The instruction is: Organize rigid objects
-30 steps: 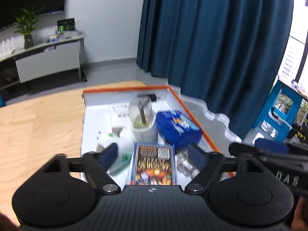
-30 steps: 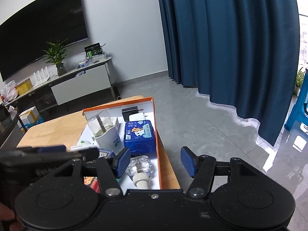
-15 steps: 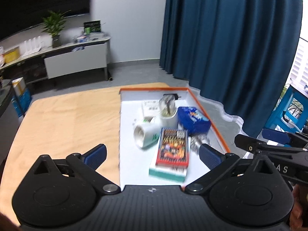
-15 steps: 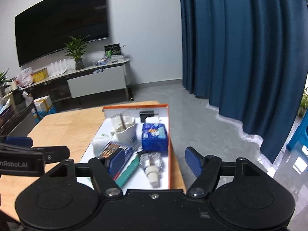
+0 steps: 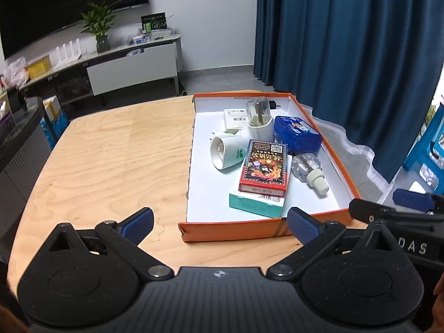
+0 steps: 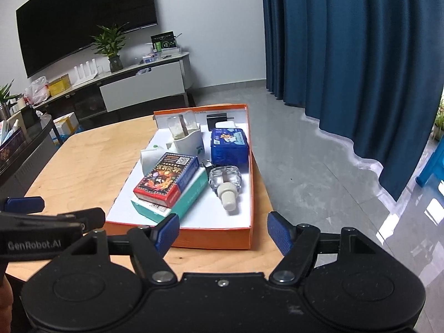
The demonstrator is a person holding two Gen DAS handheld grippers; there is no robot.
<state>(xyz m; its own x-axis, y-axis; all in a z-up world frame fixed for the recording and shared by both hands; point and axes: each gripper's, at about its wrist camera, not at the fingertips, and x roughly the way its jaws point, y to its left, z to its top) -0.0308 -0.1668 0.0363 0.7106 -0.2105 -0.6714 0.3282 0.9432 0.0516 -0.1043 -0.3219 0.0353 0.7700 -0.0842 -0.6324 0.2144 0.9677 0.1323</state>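
Two tools: my left tool (image 5: 219,223) and right tool (image 6: 222,229) hover wide, holding nothing, short of the tray.
Bench (image 5: 111,161): bare wood.
Tray (image 5: 236,230): holds everything.
Near end: card box (image 5: 263,166) atop teal box (image 5: 255,204), bottle (image 5: 308,166) beside.
Far end: blue tin (image 5: 297,136), white plugs.
Stage: either sorted or awaiting sorting.
Care: I'd grip flat sides squarely.

Setting: domestic living room. Evidence: large wall-mounted television (image 6: 86,19) above a long low media console (image 6: 116,88) carrying a potted plant (image 6: 111,47) and small boxes; full-height blue curtains (image 6: 355,55) over a window at the right; grey tiled floor (image 6: 305,172). Foreground: light wooden table (image 5: 111,166) bearing an orange-sided box (image 5: 230,230) of household odds and ends.
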